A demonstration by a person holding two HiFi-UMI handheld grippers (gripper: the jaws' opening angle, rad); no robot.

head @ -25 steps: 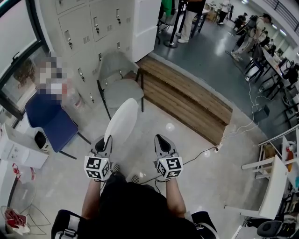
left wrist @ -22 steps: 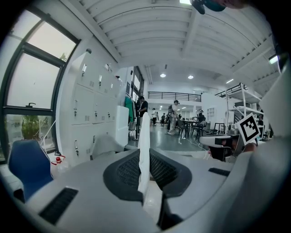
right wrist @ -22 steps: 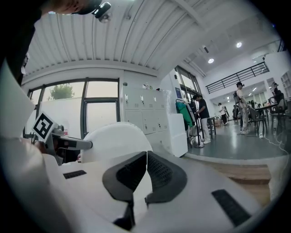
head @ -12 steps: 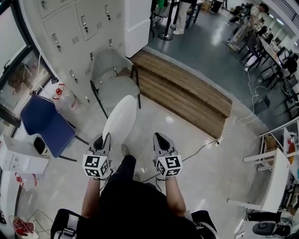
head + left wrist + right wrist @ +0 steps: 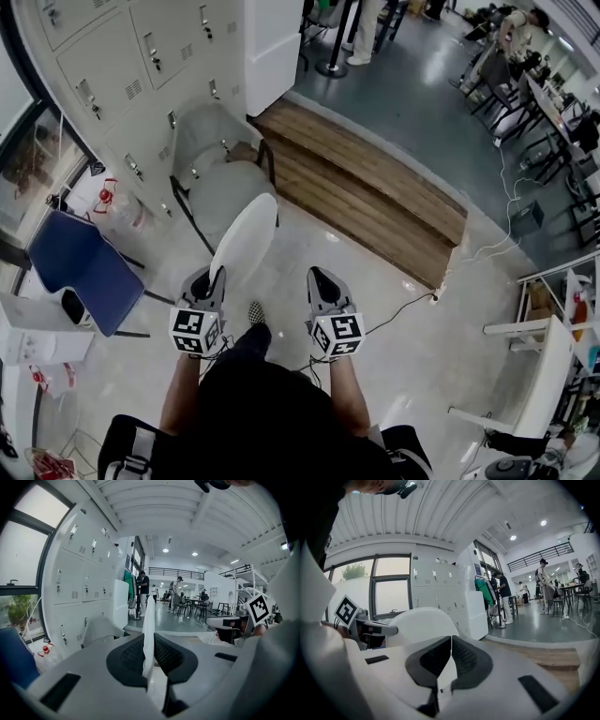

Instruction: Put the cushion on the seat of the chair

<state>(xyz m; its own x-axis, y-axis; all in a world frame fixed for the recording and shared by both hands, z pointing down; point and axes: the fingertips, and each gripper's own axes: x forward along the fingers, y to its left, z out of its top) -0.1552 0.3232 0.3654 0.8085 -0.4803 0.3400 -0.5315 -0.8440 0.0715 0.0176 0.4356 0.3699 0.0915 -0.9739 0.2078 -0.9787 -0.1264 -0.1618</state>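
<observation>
A hall is seen with a glossy pale floor [image 5: 394,366], grey metal lockers [image 5: 112,66] and a slatted wooden platform [image 5: 375,202]. A grey shell chair [image 5: 220,178] is set against the lockers. The cushion [image 5: 244,239], white, smooth and oval, is held on edge in the air, near the seat's front edge, its near rim pinched by the left tongs [image 5: 217,275]. The right tongs [image 5: 316,277] are closed on nothing. Black-and-white square markers [image 5: 195,330] are borne on both.

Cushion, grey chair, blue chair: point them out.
cushion [image 5: 244,244], head view, middle of its white face.
grey chair [image 5: 223,192], head view, seat.
blue chair [image 5: 82,270], head view, seat.
</observation>
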